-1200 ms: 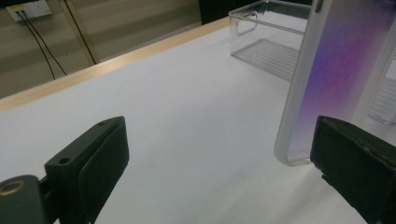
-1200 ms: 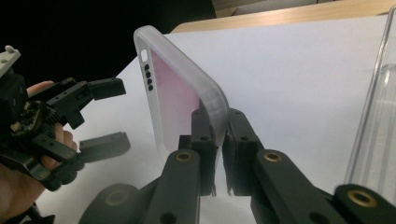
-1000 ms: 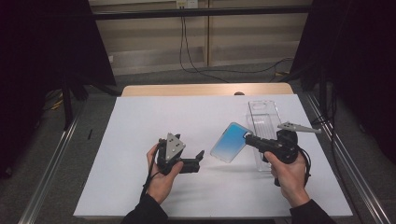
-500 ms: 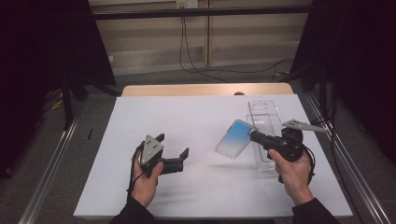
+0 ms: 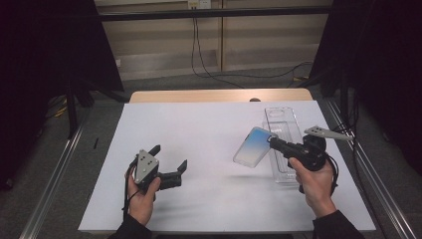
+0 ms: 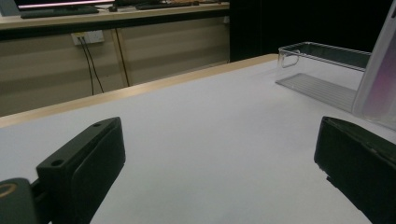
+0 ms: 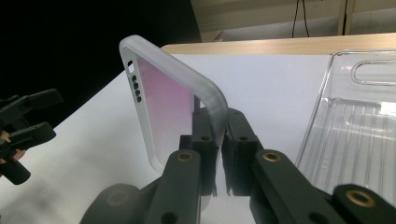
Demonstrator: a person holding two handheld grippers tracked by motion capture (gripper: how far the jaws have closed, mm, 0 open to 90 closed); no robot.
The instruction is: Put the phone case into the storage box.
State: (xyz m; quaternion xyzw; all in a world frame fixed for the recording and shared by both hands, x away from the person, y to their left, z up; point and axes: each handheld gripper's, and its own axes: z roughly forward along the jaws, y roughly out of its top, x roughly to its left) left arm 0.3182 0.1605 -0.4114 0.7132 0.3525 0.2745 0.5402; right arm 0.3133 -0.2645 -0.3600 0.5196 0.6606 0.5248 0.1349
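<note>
1. White table [image 5: 214, 134] w/ a wooden strip along its far edge.
2. Clear plastic tray [image 5: 281, 124] lies flat at the table's right side, long way front to back.
3. Phone case [image 5: 254, 146], frosted rim w/ blue-pink back, is up off the table, tilted, just left of the tray.
4. Right gripper [image 5: 272, 142] is clamped on the case's edge, jaws closed tight.
5. Left gripper [image 5: 169, 155] at front left, jaws spread wide, nothing btwn them.
</note>
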